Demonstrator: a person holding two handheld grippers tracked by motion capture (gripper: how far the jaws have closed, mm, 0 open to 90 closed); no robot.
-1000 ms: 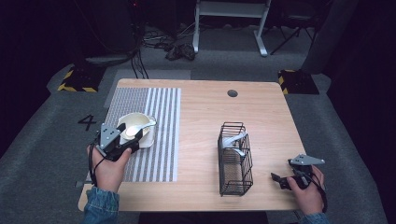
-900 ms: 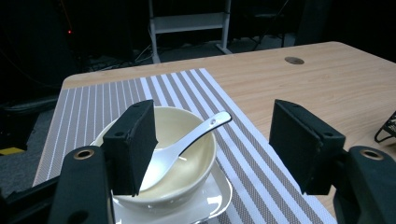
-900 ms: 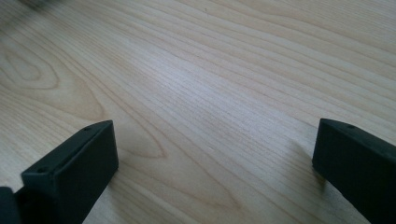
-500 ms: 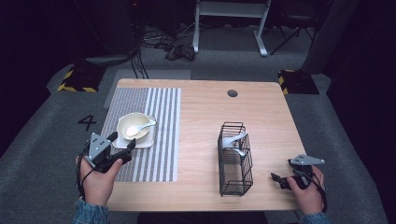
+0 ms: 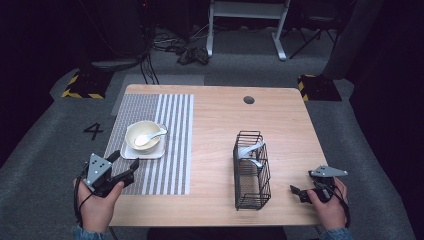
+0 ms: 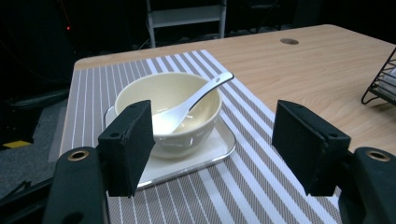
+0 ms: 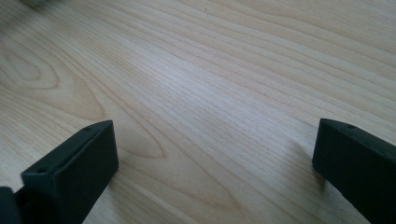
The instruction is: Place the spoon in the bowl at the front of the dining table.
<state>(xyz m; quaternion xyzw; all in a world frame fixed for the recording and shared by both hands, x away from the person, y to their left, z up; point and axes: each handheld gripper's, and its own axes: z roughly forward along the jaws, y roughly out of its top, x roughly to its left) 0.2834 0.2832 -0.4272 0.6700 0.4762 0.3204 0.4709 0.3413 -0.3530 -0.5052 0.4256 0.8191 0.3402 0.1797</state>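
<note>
- Bowl (image 5: pixel 143 135) with spoon (image 5: pixel 150 136) on tray (image 5: pixel 159 151) blocks table's (image 5: pixel 215 125) left side.
- Wire basket (image 5: pixel 251 170) stands right of centre near front edge.
- Middle strip and far edge: open wood.

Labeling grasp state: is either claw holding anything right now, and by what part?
Nothing held. Left claw is open, short of the bowl; right claw is open over bare table.
</note>
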